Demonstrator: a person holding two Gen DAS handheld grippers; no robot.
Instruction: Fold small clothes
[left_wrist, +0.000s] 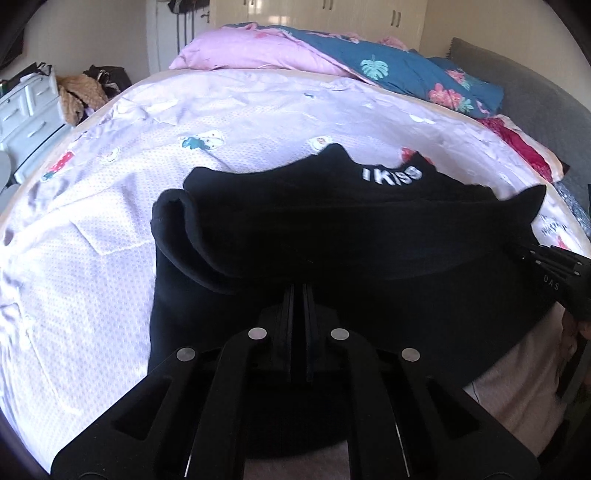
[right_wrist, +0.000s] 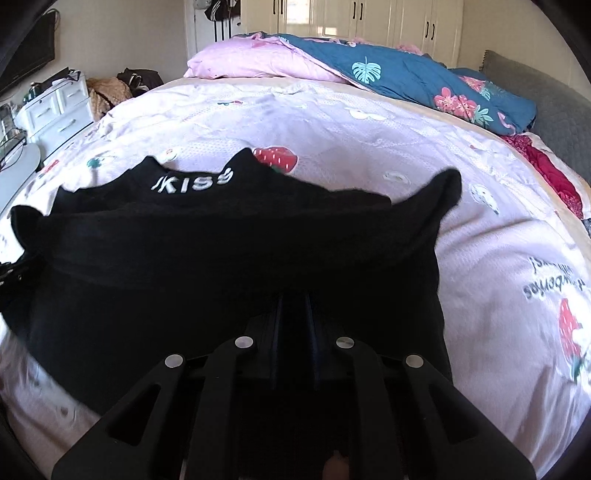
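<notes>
A black garment (left_wrist: 332, 229) with white "KISS" lettering lies spread flat on the bed's pale pink cover (left_wrist: 110, 221). Its left edge is rolled over on itself. My left gripper (left_wrist: 299, 291) is shut, its fingers pinched together on the garment's near edge. In the right wrist view the same black garment (right_wrist: 221, 251) fills the middle, one corner sticking up at the right. My right gripper (right_wrist: 295, 299) is shut on the near edge too, with dark cloth between its fingers. The right gripper's body (left_wrist: 554, 266) shows at the garment's right side in the left wrist view.
A pink pillow (left_wrist: 251, 55) and a blue flowered quilt (left_wrist: 406, 70) lie at the far end of the bed. A grey headboard (left_wrist: 535, 96) and red cloth (left_wrist: 524, 147) are on the right. White drawers (left_wrist: 26, 114) stand beyond the left edge.
</notes>
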